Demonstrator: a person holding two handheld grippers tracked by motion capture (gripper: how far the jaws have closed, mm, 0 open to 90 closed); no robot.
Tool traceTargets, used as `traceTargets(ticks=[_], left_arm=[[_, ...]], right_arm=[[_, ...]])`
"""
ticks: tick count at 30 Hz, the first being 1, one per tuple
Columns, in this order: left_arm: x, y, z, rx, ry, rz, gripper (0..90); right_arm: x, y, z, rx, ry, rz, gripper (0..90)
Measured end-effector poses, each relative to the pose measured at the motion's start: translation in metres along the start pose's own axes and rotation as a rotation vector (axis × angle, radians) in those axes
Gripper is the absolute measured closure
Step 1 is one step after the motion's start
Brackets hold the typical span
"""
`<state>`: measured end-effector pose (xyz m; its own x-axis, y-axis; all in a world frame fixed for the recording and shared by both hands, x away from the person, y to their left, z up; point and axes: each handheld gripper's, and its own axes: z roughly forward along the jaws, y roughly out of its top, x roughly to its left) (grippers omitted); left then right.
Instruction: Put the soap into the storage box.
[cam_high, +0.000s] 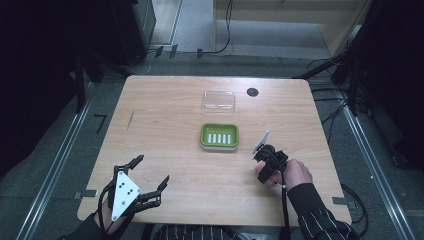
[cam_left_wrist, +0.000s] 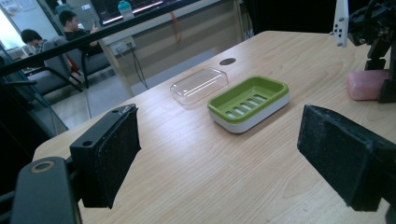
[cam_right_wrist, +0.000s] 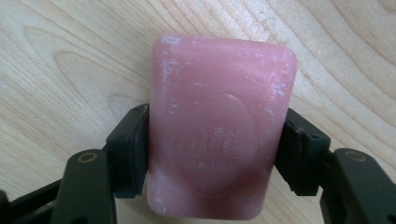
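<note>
So the right claw (cam_right_wrist: 212, 154) has its two jaws pressed against the long sides of a pink soap bar (cam_right_wrist: 219, 126), one pad on each side, and the bar looks like it's lying flat on the wooden worktop (cam_right_wrist: 70, 60) right underneath. From the left claw's camera you can see the same bar sitting low by the right claw, touching or nearly touching the wood.

The left claw (cam_left_wrist: 219, 154) is spread wide with nothing between the pads, hovering over the near part of the worktop, well off to the side of the right one.

Ahead of the right claw and a bit toward the left one sits a green soap dish (cam_high: 219, 136) with slots in the bottom, and beyond that a clear lid (cam_high: 219, 100).

My guess on handling: soap like this is solid and fairly light, won't squash, but the surface is waxy and slick, so it could squirt out if squeezed hard near a corner. Pinching across the narrow width around the middle, like here, seems the safest spot. It looks dry with chalky scuffs, which should help grip.
</note>
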<state>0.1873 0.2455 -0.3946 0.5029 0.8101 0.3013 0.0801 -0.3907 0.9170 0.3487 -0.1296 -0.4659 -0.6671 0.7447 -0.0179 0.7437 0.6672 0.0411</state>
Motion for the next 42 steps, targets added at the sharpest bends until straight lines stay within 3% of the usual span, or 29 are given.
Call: traceTargets(ticks=[42], left_arm=[[0.0,0.0,0.0,-0.002,-0.001,0.0,13.2]], right_arm=[[0.0,0.002,-0.02,-0.021,-0.061,-0.041,37.8]])
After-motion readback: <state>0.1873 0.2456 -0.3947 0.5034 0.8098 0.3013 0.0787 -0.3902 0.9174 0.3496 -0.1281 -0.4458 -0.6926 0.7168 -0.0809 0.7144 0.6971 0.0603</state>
